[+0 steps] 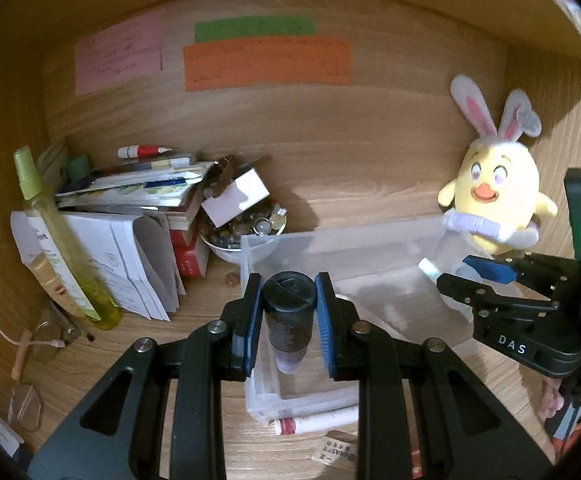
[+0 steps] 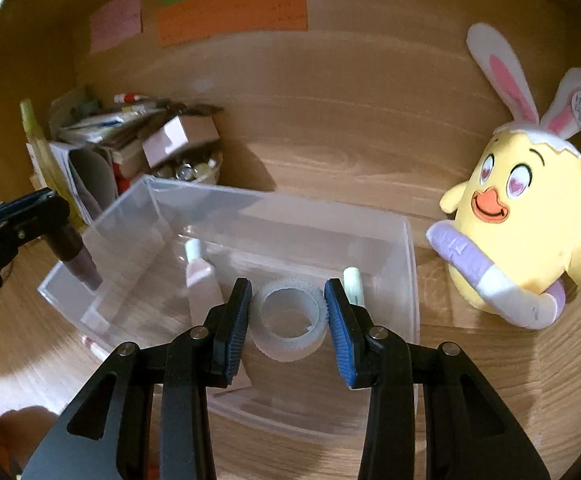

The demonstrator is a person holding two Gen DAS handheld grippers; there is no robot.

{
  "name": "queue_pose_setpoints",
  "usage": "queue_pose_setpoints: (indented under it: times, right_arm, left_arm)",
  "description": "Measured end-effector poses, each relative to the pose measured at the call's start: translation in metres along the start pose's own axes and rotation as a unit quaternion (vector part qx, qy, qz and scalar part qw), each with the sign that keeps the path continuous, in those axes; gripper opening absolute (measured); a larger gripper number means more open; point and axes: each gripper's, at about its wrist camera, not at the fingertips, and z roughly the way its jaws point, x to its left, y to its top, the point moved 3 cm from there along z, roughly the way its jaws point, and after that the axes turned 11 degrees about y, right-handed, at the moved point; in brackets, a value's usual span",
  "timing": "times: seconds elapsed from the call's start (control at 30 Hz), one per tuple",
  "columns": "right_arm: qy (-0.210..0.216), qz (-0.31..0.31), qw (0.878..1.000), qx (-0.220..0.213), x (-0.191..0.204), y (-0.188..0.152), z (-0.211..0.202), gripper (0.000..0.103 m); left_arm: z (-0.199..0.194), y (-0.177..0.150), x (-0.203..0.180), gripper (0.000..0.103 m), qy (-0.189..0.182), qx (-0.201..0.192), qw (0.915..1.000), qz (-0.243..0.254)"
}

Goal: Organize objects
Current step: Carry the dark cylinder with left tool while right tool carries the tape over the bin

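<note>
— What lettering are you reading?
— I'm making out "DAS" in white on my right gripper [image 1: 490, 276].
— And the wall notes [image 1: 266, 64]?
— They're carrying handwriting, but it's blurring past reading.

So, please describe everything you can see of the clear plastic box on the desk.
The clear plastic box is a rectangular, open-topped bin with see-through, slightly frosted walls. It rests on the wooden desk, left of the yellow plush chick. Inside lie a pale pink tube and a white-capped tube. The right gripper holds a white tape roll over it.
</note>
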Motion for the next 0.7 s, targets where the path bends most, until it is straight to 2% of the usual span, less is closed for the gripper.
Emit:
queue_pose_setpoints:
  times: [0.2,0.47,0.63,0.7]
  right_arm:
    - [-0.010,0.001,1.000,0.018,-0.004,-0.004,0.011,0.035]
    - [-0.017,0.013,0.999,0.026,-0.008,-0.007,0.016,0.035]
    - [-0.015,0.018,0.999,0.026,-0.008,-0.008,0.016,0.035]
    - [-0.016,0.017,0.999,0.028,-0.008,-0.008,0.018,0.035]
  left_arm:
    - [0.013,-0.006,-0.016,0.025,0.010,0.010,0.9997,0.021]
    - [0.028,-0.013,-0.028,0.025,-0.029,0.047,0.9984,0.014]
    - [0.031,-0.015,-0.031,0.025,-0.040,0.052,0.9977,0.016]
    - [0.032,-0.015,-0.030,0.029,-0.048,0.056,0.9972,0.013]
